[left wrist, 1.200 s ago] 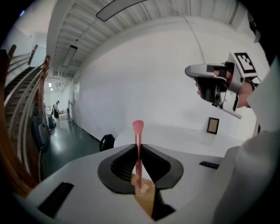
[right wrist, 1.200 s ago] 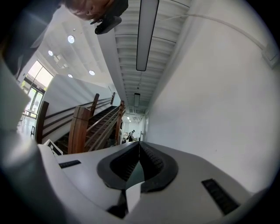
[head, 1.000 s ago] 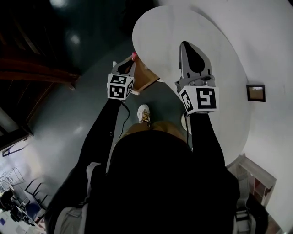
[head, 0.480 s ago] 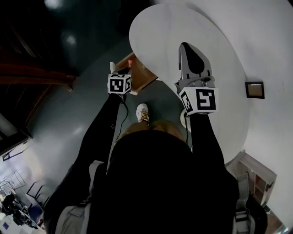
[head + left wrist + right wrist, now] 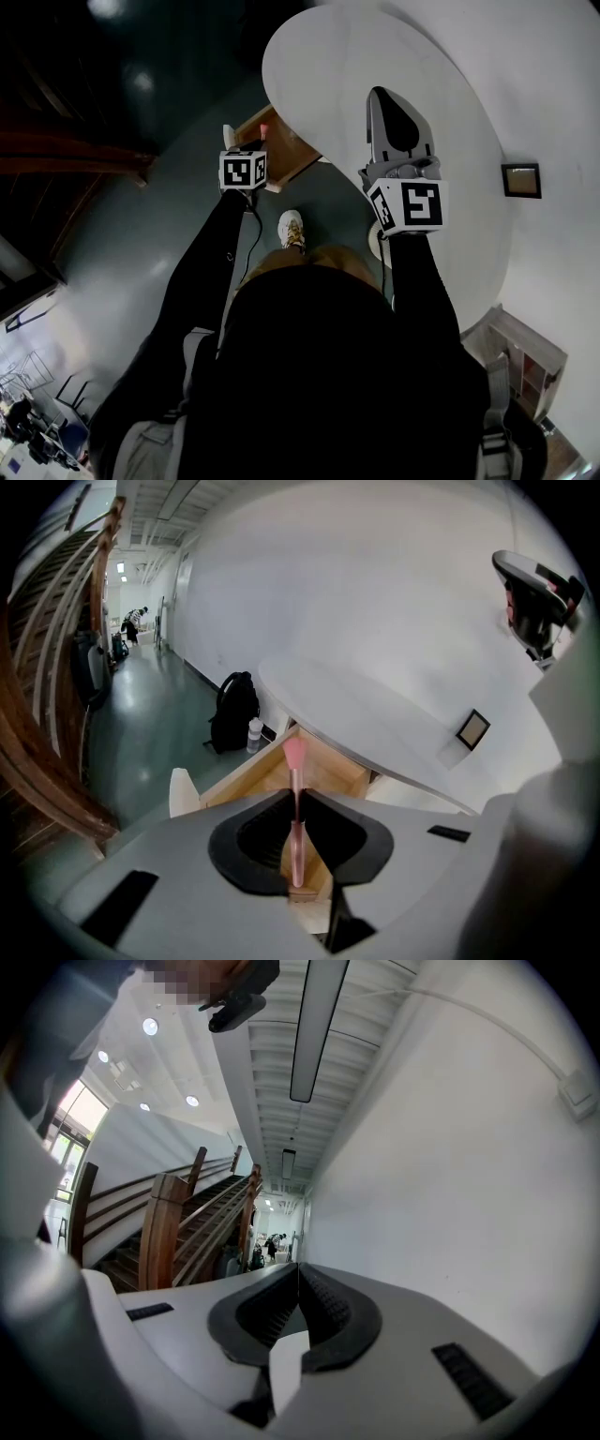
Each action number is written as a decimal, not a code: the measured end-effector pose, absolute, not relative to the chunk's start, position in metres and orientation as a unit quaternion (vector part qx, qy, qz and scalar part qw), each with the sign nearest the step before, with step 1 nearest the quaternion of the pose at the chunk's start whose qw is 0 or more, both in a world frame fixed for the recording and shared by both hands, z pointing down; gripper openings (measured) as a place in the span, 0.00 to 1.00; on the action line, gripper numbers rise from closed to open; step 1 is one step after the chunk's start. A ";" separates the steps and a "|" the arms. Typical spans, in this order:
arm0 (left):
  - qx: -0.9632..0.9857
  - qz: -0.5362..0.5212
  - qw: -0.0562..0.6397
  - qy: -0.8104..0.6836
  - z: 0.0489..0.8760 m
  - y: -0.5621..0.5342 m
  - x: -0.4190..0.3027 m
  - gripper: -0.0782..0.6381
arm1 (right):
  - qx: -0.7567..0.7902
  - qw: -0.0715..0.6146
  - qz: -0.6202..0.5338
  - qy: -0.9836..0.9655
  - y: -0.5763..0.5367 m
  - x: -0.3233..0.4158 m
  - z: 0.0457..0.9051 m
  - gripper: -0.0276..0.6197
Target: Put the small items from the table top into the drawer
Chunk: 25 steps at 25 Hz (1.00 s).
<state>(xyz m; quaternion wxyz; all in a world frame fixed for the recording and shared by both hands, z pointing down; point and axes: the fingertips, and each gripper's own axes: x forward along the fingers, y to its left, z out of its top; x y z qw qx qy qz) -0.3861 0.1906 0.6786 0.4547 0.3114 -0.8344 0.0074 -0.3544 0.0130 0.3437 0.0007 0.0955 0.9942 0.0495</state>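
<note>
My left gripper (image 5: 262, 134) is shut on a thin pink brush (image 5: 295, 803), whose pink bristle tip (image 5: 264, 127) sticks out past the jaws. It hangs over the open wooden drawer (image 5: 330, 764) under the edge of the round white table (image 5: 375, 56). In the left gripper view the brush stands upright between the left gripper's (image 5: 296, 799) pads, with the drawer's inside right behind it. My right gripper (image 5: 381, 96) hovers above the table top, jaws shut and empty. In the right gripper view, the right gripper (image 5: 296, 1271) points up at a white wall and a hallway.
A black backpack (image 5: 232, 710) and a bottle (image 5: 253, 734) stand on the green floor beyond the drawer. A small dark-framed picture (image 5: 520, 180) is on the white surface past the table. A wooden staircase (image 5: 178, 1222) runs along one side. My shoe (image 5: 292, 230) shows below the drawer.
My left gripper with the brush has sunk away from the camera, closer over the drawer. The right gripper has stayed where it was.
</note>
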 end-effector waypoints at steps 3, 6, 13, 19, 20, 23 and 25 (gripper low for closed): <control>0.312 0.017 0.453 -0.835 0.678 0.192 -0.386 0.19 | 0.093 0.000 0.050 0.994 0.012 -0.353 0.343 0.09; 0.318 0.023 0.450 -0.834 0.677 0.191 -0.386 0.25 | 0.092 0.001 0.051 0.994 0.013 -0.352 0.341 0.09; 0.319 0.028 0.452 -0.833 0.679 0.193 -0.384 0.27 | 0.090 0.004 0.051 0.995 0.013 -0.348 0.341 0.09; 0.320 0.031 0.453 -0.832 0.679 0.195 -0.381 0.27 | 0.089 0.005 0.050 0.995 0.013 -0.346 0.341 0.09; 0.320 0.032 0.452 -0.832 0.679 0.195 -0.381 0.27 | 0.089 0.005 0.050 0.995 0.013 -0.345 0.341 0.09; 0.319 0.033 0.453 -0.832 0.680 0.196 -0.380 0.27 | 0.089 0.005 0.050 0.995 0.013 -0.344 0.341 0.09; 0.320 0.034 0.453 -0.831 0.681 0.196 -0.380 0.27 | 0.088 0.005 0.051 0.995 0.013 -0.344 0.341 0.09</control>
